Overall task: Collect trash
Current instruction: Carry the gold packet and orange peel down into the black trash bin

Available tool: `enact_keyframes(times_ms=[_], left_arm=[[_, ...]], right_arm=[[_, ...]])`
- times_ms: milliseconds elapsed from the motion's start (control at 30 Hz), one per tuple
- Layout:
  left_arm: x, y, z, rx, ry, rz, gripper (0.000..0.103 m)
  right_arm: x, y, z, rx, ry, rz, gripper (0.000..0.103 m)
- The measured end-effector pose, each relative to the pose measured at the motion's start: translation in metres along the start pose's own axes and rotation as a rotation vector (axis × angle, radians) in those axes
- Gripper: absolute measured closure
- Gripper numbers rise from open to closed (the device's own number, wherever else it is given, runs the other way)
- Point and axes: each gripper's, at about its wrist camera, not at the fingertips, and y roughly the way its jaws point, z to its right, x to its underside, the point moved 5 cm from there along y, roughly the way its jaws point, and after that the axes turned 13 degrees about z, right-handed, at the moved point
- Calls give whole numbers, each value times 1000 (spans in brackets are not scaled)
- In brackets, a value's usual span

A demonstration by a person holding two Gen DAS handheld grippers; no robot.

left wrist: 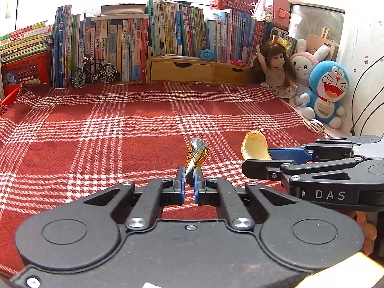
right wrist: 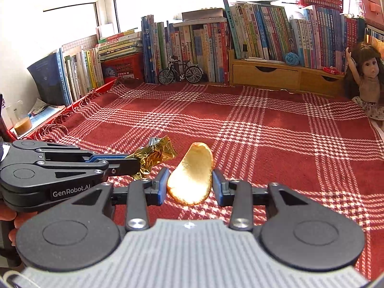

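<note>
A red plaid cloth (left wrist: 120, 124) covers the worktop. Behind the cloth stand rows of books (left wrist: 124, 45), a small model bicycle (left wrist: 94, 72) and a wooden drawer box (left wrist: 192, 68). Above the cloth, the left claw (left wrist: 189, 170) is pressed together on a gold wrapper (left wrist: 196, 153). The right claw (right wrist: 189, 180) pinches a yellow peel piece (right wrist: 192, 175).

My own fingers (left wrist: 200, 180) hide the bottom of the gold wrapper (left wrist: 198, 152). The doll (right wrist: 367, 81) is cut off at the edge.
</note>
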Motion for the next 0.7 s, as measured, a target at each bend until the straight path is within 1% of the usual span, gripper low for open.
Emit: enact_keyframes(times_ms=[167, 400, 700], left_arm=[[3, -19, 8, 11, 18, 21, 96], [17, -38, 18, 27, 32, 23, 96], [46, -54, 27, 41, 39, -17, 96]], right_arm=[[7, -20, -8, -12, 2, 9, 59], [18, -38, -16, -26, 4, 15, 58], [41, -55, -24, -39, 17, 1, 58]])
